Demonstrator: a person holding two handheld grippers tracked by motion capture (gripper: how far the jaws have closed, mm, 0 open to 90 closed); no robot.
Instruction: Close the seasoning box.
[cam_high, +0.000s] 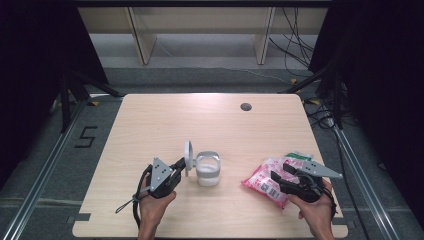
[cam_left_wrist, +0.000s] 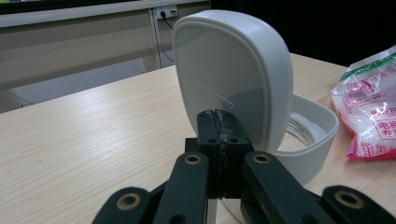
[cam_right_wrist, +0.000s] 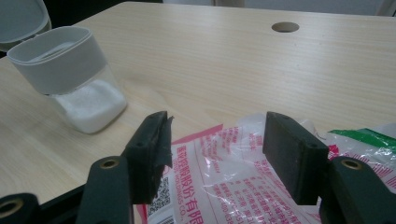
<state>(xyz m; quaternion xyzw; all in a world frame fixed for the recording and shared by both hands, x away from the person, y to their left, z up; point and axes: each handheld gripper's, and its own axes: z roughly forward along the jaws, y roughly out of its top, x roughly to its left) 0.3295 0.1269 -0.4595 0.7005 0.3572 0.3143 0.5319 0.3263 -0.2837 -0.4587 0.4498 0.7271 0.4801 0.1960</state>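
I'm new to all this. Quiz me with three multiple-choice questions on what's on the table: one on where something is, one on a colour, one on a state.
1. Where is the bag?
A. under the right gripper
B. at the table's far edge, by the hole
C. inside the jar

2. What colour is the jar lid?
A. red
B. white
C. black

3. How is the lid?
A. shut flat on the jar
B. lying alone on the table
C. flipped up, with the left gripper at its edge

Answers: 1 A, the high view shows the pink bag beneath the open right jaws. 2 B, the lid looks white from the left gripper view. 3 C, the lid stands upright beside the open jar mouth, the closed jaws against it.
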